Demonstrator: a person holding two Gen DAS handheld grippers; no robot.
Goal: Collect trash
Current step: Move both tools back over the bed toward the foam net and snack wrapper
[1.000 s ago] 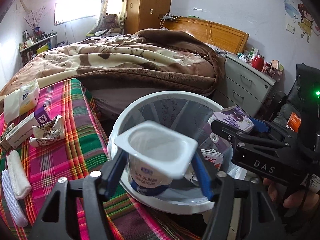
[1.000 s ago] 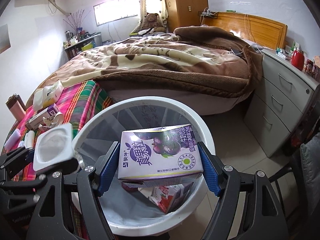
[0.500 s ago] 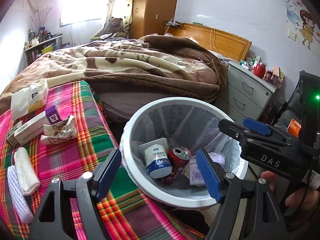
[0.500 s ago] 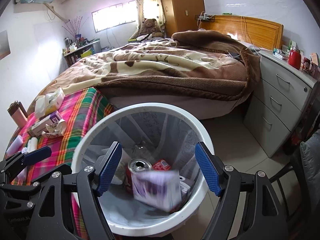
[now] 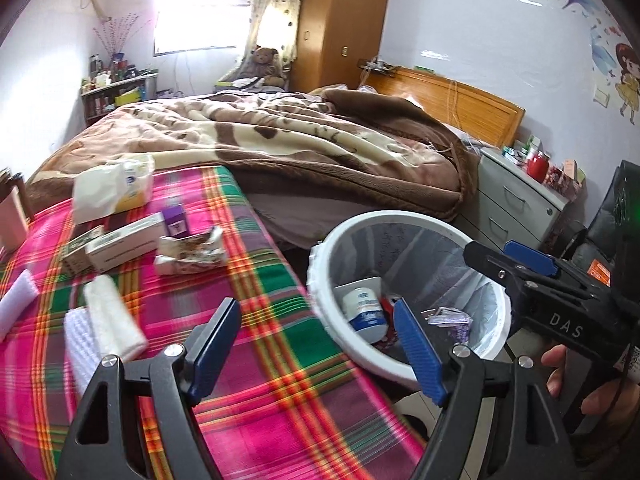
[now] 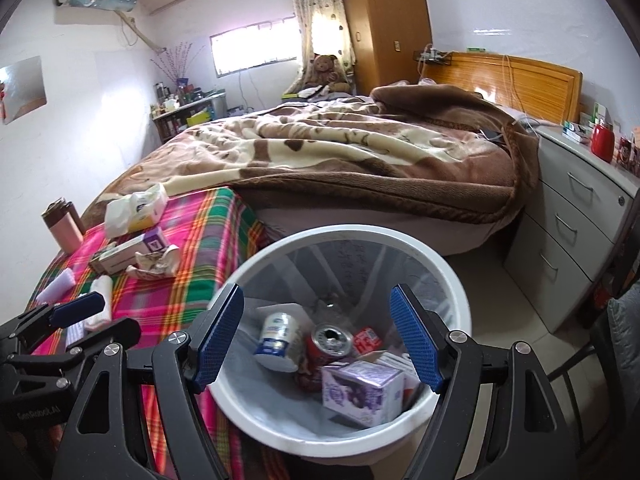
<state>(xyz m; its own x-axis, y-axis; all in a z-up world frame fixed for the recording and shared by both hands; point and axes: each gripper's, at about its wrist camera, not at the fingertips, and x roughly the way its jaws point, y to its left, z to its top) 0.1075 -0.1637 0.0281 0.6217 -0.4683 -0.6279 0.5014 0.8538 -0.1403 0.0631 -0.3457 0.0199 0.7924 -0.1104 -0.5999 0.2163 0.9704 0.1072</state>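
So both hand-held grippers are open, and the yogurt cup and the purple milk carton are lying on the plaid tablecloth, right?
Not quite. Both are open, but the yogurt cup and purple milk carton lie inside the white trash bin, beside a red can, not on the plaid tablecloth. The right wrist view shows it.

Bin right of table (bedside)

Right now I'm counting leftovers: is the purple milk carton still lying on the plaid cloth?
No: the purple milk carton lies inside the white round bin, beside a red can.
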